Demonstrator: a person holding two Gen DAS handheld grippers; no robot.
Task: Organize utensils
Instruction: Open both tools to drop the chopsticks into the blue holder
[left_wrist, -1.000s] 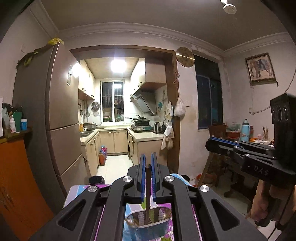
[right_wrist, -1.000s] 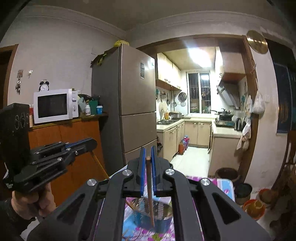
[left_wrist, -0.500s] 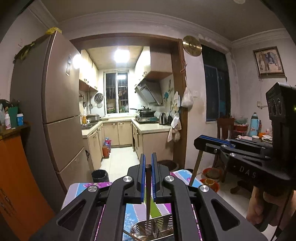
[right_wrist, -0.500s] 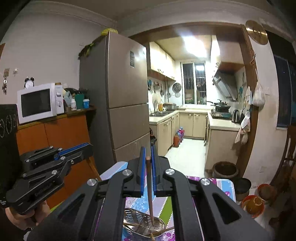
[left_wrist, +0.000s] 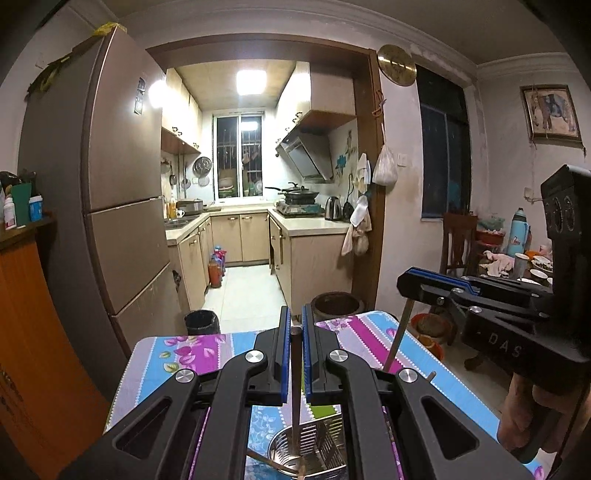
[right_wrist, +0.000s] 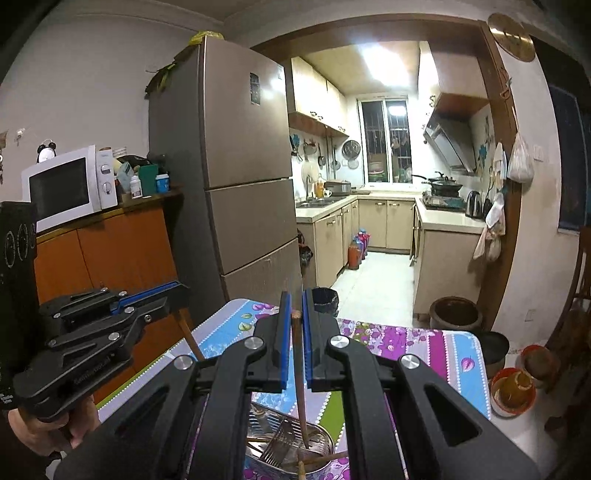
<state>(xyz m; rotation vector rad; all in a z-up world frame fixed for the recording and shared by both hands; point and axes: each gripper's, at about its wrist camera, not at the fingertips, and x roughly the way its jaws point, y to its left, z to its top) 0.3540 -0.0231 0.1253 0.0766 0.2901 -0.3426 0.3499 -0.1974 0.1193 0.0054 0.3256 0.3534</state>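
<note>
My left gripper (left_wrist: 294, 325) is shut on a dark wooden chopstick (left_wrist: 295, 391) that hangs down into a steel utensil holder (left_wrist: 314, 446) on the floral tablecloth (left_wrist: 184, 350). My right gripper (right_wrist: 295, 306) is shut on a brown wooden chopstick (right_wrist: 301, 387) whose tip is inside the same steel holder (right_wrist: 288, 443), which holds a slotted metal spatula (right_wrist: 280, 439) and other sticks. Each gripper shows in the other's view: the right gripper (left_wrist: 406, 280) at right, the left gripper (right_wrist: 181, 291) at left.
A tall fridge (right_wrist: 229, 184) and an orange cabinet (right_wrist: 110, 251) with a microwave (right_wrist: 62, 188) stand left of the table. A black bin (left_wrist: 202, 322), a brown clay pot (right_wrist: 456, 314) and bowls on the floor (right_wrist: 513, 389) lie beyond the table's far edge.
Both grippers have tilted downward and lowered, so the table and holder show more. Both chopsticks now reach down into the steel holder. Both grips stay shut.
</note>
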